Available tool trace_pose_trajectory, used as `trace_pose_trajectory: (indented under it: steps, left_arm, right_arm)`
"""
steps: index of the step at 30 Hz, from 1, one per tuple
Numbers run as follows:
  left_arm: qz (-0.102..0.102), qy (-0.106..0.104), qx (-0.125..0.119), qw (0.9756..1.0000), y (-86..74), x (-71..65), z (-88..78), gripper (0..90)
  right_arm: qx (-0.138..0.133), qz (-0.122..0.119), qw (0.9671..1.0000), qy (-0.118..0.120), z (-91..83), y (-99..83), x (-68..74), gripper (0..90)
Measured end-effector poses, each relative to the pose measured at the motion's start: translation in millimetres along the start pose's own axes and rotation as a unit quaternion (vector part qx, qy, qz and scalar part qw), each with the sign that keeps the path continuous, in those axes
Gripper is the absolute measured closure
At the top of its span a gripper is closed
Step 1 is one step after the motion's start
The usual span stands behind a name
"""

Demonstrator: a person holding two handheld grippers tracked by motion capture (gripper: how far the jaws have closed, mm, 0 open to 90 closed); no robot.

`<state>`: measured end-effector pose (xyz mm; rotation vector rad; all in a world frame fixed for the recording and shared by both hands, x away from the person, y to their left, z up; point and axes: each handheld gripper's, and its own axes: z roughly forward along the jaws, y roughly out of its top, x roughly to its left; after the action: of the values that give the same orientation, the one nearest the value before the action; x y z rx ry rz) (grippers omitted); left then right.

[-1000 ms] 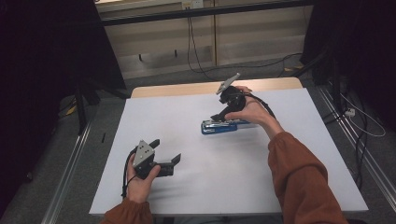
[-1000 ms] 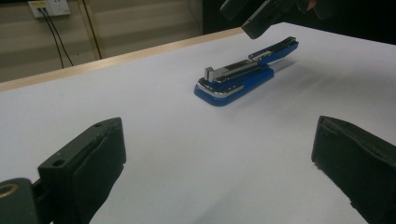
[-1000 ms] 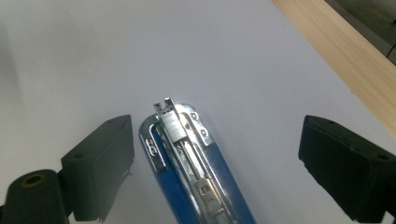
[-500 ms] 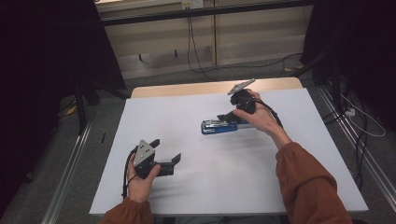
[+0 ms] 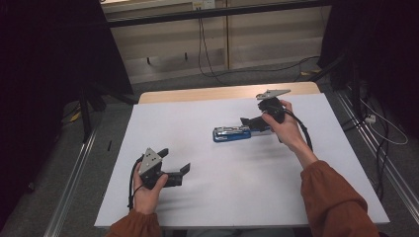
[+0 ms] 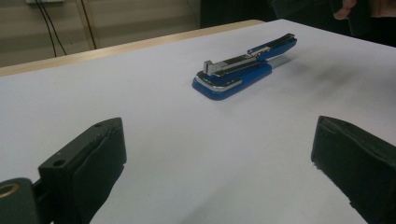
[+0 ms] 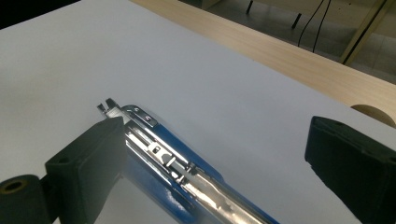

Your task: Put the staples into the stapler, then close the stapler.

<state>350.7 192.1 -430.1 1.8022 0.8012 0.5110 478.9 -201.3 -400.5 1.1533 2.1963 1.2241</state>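
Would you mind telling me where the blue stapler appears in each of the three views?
High view: blue stapler centre of the white table, at the right gripper.
Left gripper view: upper middle, beyond open jaws.
Right gripper view: bottom centre, between open jaws.
Shared landmark: the table's wooden far edge.

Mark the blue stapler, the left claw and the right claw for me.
blue stapler (image 5: 231, 133): high view, on its blue body.
left claw (image 5: 174, 165): high view, midway between its tips.
right claw (image 7: 224, 154): right claw view, midway between its tips.
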Motion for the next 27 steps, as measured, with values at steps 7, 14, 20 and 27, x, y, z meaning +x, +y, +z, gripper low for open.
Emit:
trace_pose_trajectory:
  steps: [7, 14, 20, 27]
  left_arm:
    - [-0.006, -0.005, 0.005, 1.0, 3.4, -0.2, 5.0, 3.3]
    - [0.022, 0.005, -0.001, 0.9997, 9.8, -8.1, 11.0, 3.4]
    - [0.047, 0.006, 0.008, 0.9988, 14.1, -20.1, 16.7, 3.4]
    - [0.053, -0.008, 0.014, 0.9985, 21.6, -31.8, 30.4, 3.1]
  right_arm:
    - [-0.006, -0.002, 0.9995, -0.031, -10.9, -14.8, -1.0, 6.0]
    - [-0.024, -0.004, 0.9985, -0.049, -28.9, -24.6, 1.1, 6.3]
    - [-0.041, 0.004, 0.9978, -0.053, -39.6, -33.4, -2.8, 6.0]
    - [-0.042, 0.011, 0.997, -0.064, -49.2, -43.0, -9.7, 5.3]
